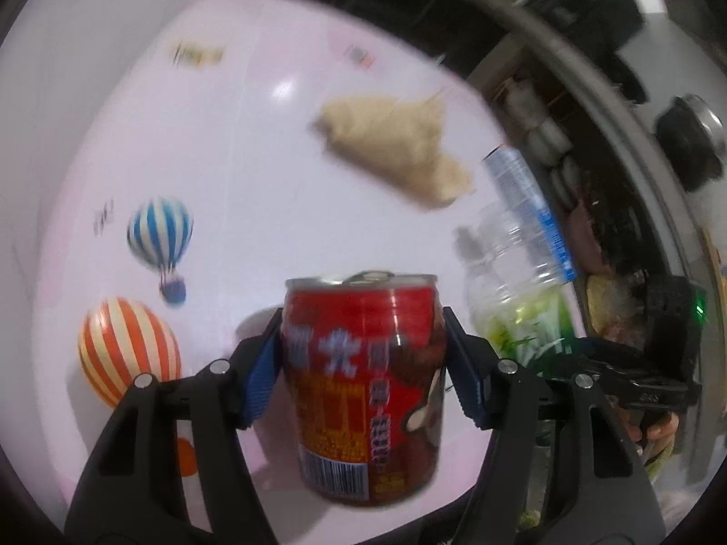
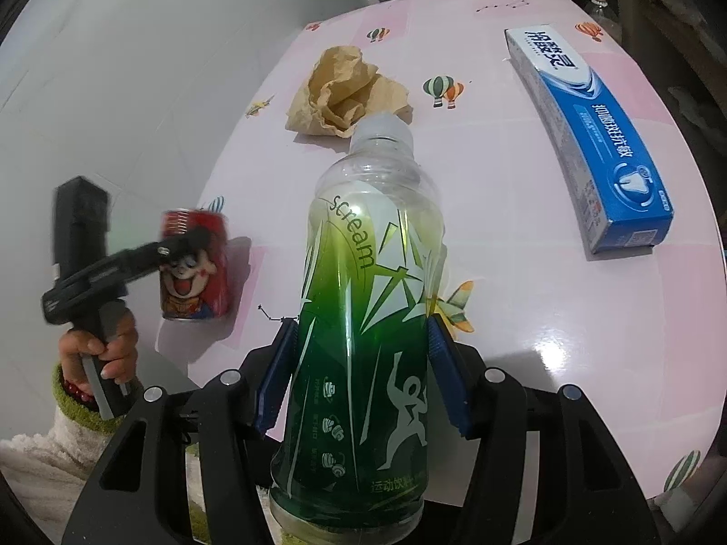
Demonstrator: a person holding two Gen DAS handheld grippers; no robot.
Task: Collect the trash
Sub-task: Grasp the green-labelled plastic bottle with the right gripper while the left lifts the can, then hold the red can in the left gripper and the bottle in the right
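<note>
Meanwhile, left gripper jaws pinch an upright can; right gripper jaws pinch a cap-forward bottle.

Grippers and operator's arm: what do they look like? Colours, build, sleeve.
Both grippers, left and right, match: black plastic linkage arms with silver pivot bolts and ribbed blue finger pads. Left unit has a black pistol handle. The operator's left hand shows a fuzzy white sleeve, green cuff, red bead bracelet.
</note>
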